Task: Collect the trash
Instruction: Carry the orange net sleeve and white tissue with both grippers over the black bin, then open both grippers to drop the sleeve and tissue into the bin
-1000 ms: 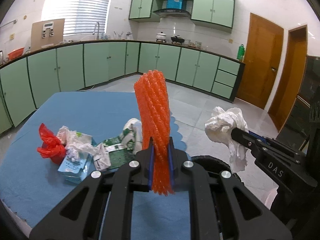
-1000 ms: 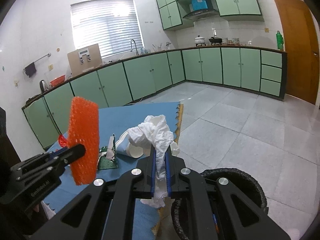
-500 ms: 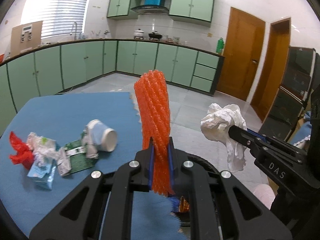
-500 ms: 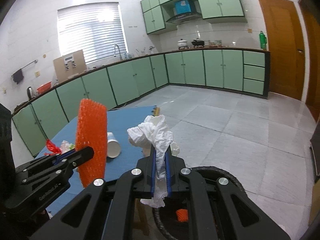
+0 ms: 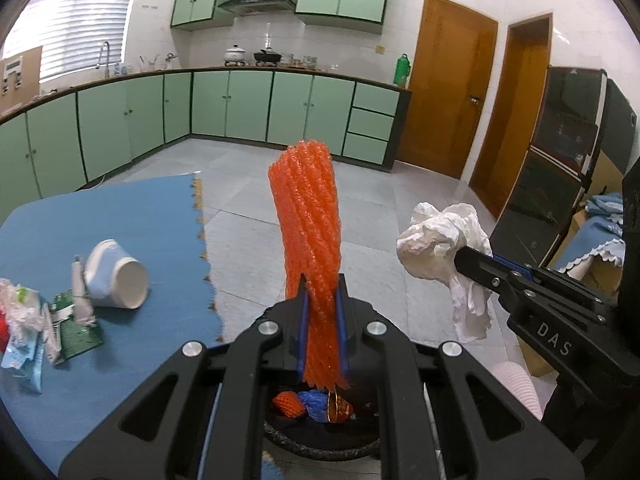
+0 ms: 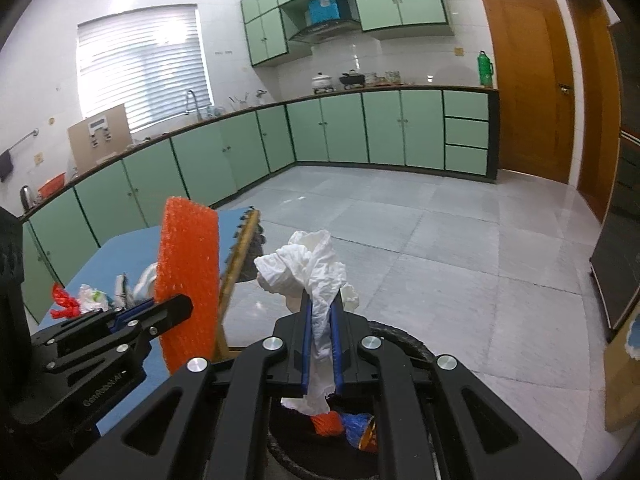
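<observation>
a kitchen with pale green cabinets (image 5: pixel 248 108) along two walls under a dark counter, more green cupboards above a range hood (image 5: pixel 256 2). white tiled walls, a bright window with blinds (image 6: pixel 142 68) over a sink tap, pots on the stove, a green bottle (image 5: pixel 401 69) at the counter's end. two brown wooden doors (image 5: pixel 448 88) on the right, a dark glass-fronted cabinet (image 5: pixel 560 168) beyond them. grey, glossy floor tiles (image 6: pixel 440 240).

low on the left, a table under a blue cloth (image 5: pixel 100 216) with a fringed edge. lying on it: a tipped white paper cup (image 5: pixel 116 280), green and white wrappers (image 5: pixel 76 324), crumpled plastic, a red plastic scrap (image 6: pixel 64 304).

left gripper (image 5: pixel 322 300) clamped tight on an orange foam net sleeve (image 5: pixel 308 216), standing upright out of the jaws, past the table's edge. right gripper (image 6: pixel 320 320) pinched shut on a crumpled white tissue (image 6: pixel 308 268), its tail hanging below the pads. both held side by side, apart, above a round black bin (image 6: pixel 404 344) on the floor just off the table's corner. inside the bin: an orange net ball (image 5: pixel 290 404), a blue wrapper (image 5: pixel 316 402), something gold and brown beside them.
</observation>
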Demonstrator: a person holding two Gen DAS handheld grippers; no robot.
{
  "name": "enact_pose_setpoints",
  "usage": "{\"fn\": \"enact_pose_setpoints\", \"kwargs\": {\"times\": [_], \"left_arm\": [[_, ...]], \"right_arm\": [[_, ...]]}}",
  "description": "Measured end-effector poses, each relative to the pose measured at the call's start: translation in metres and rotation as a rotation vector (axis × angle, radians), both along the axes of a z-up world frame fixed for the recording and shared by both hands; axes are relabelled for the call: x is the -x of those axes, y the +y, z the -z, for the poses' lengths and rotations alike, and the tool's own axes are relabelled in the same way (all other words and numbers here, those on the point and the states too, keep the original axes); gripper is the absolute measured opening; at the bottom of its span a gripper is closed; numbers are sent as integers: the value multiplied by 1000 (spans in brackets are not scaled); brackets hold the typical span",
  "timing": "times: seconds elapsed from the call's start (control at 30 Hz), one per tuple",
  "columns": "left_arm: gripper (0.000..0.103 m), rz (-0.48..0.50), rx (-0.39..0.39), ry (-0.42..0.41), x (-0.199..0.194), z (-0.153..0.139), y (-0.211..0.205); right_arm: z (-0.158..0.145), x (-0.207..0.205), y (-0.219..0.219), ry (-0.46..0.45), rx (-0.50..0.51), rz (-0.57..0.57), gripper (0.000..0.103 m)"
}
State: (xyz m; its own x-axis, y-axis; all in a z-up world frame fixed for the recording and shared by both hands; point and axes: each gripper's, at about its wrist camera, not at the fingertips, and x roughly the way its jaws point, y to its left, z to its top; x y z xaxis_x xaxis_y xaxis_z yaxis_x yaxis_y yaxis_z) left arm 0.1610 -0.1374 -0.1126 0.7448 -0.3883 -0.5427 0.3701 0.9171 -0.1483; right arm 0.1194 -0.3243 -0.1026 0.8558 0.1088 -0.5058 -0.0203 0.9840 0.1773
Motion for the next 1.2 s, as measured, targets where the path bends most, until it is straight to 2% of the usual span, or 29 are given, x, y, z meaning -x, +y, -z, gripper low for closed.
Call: {"fn": "enact_pose_setpoints", "kwargs": {"times": [0.47,0.5,0.57,0.63,0.7,0.77,0.8,0.87,0.93,1.07,1.1,1.2], "left_arm": [[11,30,-27,73,-43,35,-37],[12,31,-29,80,-46,37,-39],[17,34,-36,101,-53,42,-43],[22,32,-33,114,-58,47,-44],[34,25,-37,121,-61,49,-43],[40,13,-39,124,-62,51,-41],[44,11,-38,126,-61,53,-42],[45,4,-43,126,-61,53,-42],[47,-1,-40,129,-60,53,-39],[64,-30,-27,106,-55,43,-29],[68,-39,-24,98,-55,39,-24],[80,-85,-19,62,-49,23,-8]], "right_arm": [[36,-25,-31,70,-8,39,11],[38,-28,-33,80,-8,40,14],[42,-32,-34,91,-8,44,15],[48,-37,-37,105,-15,51,20],[51,-41,-41,112,-18,66,34],[52,-42,-44,111,-22,73,41],[52,-42,-45,109,-22,78,49],[50,-43,-46,104,-20,90,55],[48,-41,-47,101,-18,108,65],[41,-36,-48,87,-6,150,93],[38,-34,-47,82,-8,163,97],[33,-31,-46,70,-15,166,97]]}}
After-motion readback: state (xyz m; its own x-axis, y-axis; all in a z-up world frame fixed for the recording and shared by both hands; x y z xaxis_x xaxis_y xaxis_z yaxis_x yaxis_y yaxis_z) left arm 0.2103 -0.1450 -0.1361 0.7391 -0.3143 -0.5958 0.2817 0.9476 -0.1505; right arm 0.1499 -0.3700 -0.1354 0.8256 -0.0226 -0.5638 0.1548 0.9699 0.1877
